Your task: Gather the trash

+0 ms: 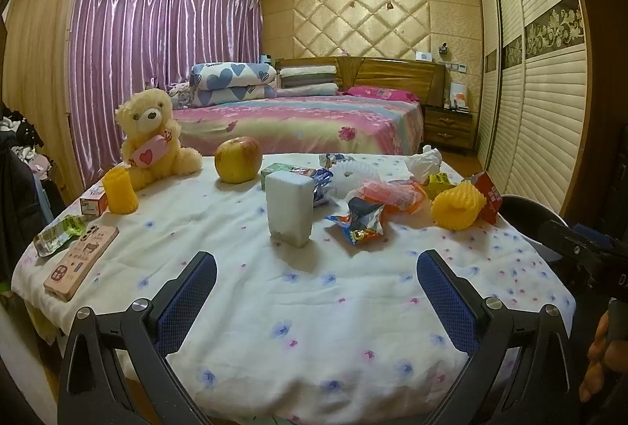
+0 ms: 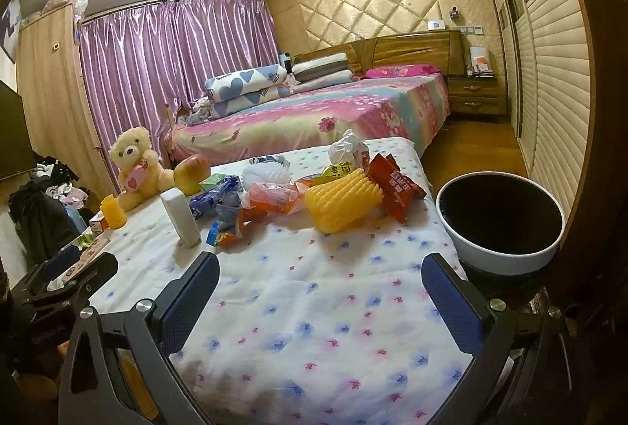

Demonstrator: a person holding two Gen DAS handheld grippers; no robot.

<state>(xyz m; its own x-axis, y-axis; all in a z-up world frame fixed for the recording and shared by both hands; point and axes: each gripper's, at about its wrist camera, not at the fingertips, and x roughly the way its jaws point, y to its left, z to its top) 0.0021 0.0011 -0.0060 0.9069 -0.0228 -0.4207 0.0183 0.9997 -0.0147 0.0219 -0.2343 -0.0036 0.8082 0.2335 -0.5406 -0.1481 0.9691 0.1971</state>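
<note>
Trash lies on a table with a white flowered cloth [image 1: 314,326]: a crumpled snack wrapper [image 1: 359,220], an orange plastic wrapper [image 1: 392,195], a yellow foam fruit net [image 1: 457,209], a red packet [image 1: 488,195] and a white plastic bag [image 1: 426,162]. They also show in the right wrist view: the foam net [image 2: 341,203], the red packet [image 2: 396,189]. A white bin with a black liner [image 2: 500,224] stands right of the table. My left gripper [image 1: 316,268] is open and empty above the near cloth. My right gripper [image 2: 320,270] is open and empty too.
A white block [image 1: 289,207], an apple [image 1: 238,160], a teddy bear [image 1: 151,136], a second yellow foam net [image 1: 119,195], a small box [image 1: 93,205] and a phone [image 1: 82,260] stand on the table. A bed [image 1: 298,122] lies behind.
</note>
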